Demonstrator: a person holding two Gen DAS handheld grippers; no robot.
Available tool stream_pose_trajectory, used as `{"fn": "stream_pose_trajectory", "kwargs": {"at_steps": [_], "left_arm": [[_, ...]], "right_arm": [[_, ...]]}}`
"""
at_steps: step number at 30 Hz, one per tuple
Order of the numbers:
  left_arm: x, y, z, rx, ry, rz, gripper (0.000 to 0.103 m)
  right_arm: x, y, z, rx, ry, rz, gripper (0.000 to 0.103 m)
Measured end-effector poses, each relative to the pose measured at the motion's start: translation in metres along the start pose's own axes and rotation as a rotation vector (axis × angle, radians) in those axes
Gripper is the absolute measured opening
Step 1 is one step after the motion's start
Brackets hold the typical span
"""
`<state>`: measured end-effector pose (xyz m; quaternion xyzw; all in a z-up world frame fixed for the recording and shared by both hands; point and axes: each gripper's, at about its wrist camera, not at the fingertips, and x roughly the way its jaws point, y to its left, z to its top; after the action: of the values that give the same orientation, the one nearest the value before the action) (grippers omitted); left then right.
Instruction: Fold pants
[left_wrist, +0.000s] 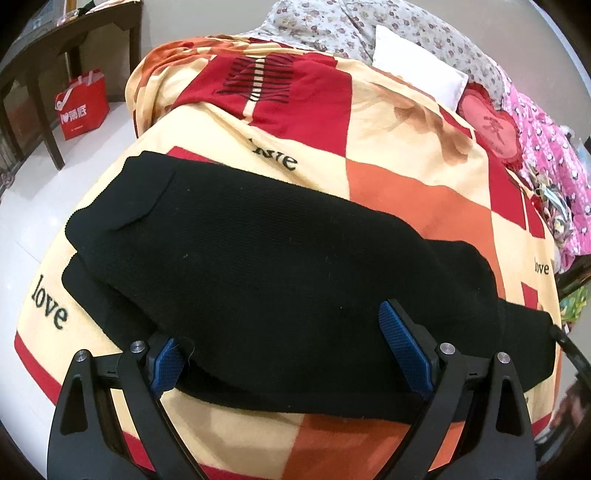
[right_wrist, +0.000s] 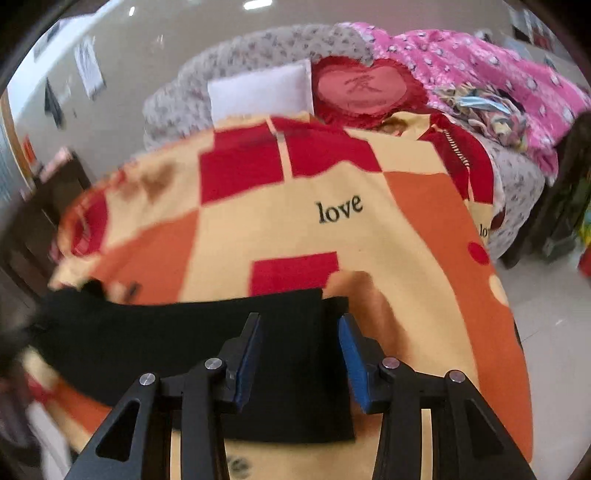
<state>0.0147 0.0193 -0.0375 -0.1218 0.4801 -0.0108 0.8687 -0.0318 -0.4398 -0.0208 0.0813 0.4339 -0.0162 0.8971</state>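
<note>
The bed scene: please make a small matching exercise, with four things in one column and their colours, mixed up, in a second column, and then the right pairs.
Things:
1. pants
2. bag
3. pillow
4. claw pads

Colours:
A. white
B. blue
C. black
D. red

Right pairs: 1-C, 2-D, 3-A, 4-B.

The pants lie across the blanket, the bag stands on the floor beside the bed, and the pillow lies at the far end of the bed.
</note>
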Motion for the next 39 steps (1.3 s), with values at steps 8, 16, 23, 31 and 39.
{"fn": "stream_pose_trajectory", "kwargs": {"at_steps": [8, 16, 23, 31, 39], "left_arm": [[-0.013, 0.002, 0.005, -0.019, -0.031, -0.021, 0.095], [-0.008, 0.011, 0.002, 0.004, -0.035, 0.036, 0.095], [-0.017, 0.036, 0.009, -0.029, -0.102, 0.109, 0.095], [-0.008, 0.056, -0.001, -0.062, -0.065, 0.133, 0.095], [-0.009, 0.061, -0.010, -0.045, -0.072, 0.106, 0.095]], "right_arm": [[-0.014, 0.004, -0.004, -0.068, -0.068, -0.026, 0.006], [0.002, -0.017, -0.011, -0.012, -0.015, -0.078, 0.002], [-0.030, 0.054, 0.026, -0.026, -0.121, 0.281, 0.040], [0.065, 0.202, 0.048, -0.182, 0.119, 0.535, 0.040], [0.094, 0.244, 0.047, -0.338, 0.115, 0.434, 0.008]]}}
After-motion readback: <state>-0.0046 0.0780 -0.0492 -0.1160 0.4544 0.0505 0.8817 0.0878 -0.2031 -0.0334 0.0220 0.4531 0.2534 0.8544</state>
